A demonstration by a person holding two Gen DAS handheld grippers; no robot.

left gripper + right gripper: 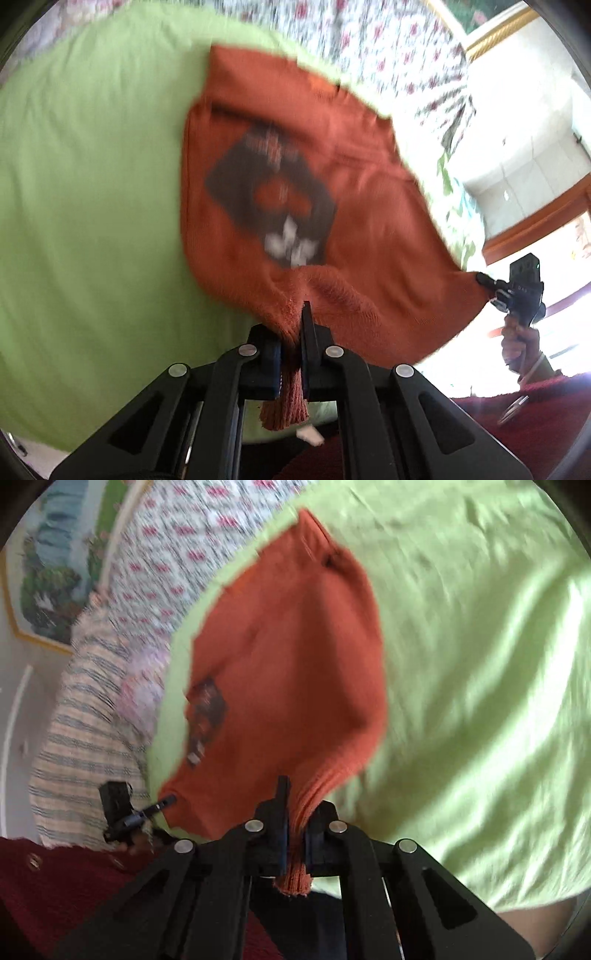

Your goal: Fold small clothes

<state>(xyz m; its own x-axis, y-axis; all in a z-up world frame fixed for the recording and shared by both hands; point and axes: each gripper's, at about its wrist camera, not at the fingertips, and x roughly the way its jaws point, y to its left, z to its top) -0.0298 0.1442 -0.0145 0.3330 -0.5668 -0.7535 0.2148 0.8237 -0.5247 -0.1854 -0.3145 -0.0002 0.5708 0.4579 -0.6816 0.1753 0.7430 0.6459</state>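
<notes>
Gripping ribbed hem corners: left gripper [295, 332] and right gripper [295, 812], jaws clenched on sweater [295, 177]. Sweater stretches away over green sheet [92, 184], far end resting on bed; hem between both hands, equally near.

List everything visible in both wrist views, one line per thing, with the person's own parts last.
orange sweater: one, orange knit with a dark printed patch, lifted at its ribbed hem over the sheet
green sheet: one, light green, spread beneath the sweater
floral cloth: one, white with red flowers, beyond the sheet
striped cloth: one, cream with blue stripes, beside the sheet
framed picture: one, green and blue, gold frame, on the wall
left gripper: one, black, fingers shut on one hem corner
right gripper: one, black, fingers shut on the other hem corner
hand: one, holding the right gripper's handle
</notes>
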